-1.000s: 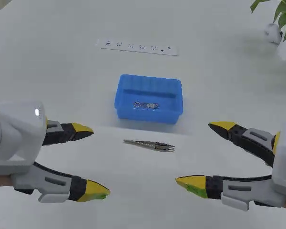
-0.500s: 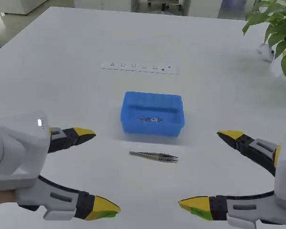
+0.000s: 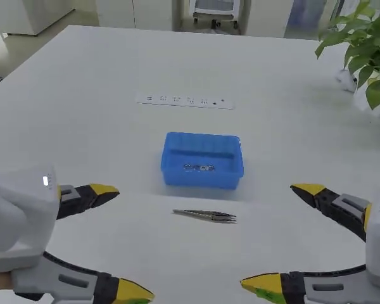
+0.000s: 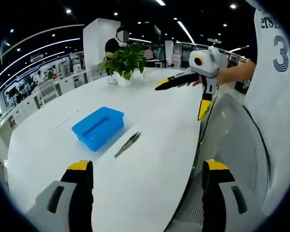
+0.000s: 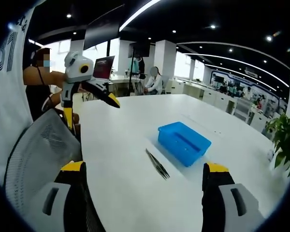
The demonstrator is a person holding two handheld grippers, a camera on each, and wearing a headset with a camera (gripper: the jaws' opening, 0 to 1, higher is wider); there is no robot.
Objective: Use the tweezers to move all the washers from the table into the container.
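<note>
The left gripper (image 3: 128, 242) and right gripper (image 3: 272, 235) both gape wide, empty. The tweezers (image 3: 204, 215) lie between them. The blue container (image 3: 202, 179) holding washers (image 3: 199, 168) sits just beyond.

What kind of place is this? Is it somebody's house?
Not a house. It looks like a big open office or lab. There's a long white table with a power strip, a mesh office chair, and rows of desks under ceiling lights.
</note>
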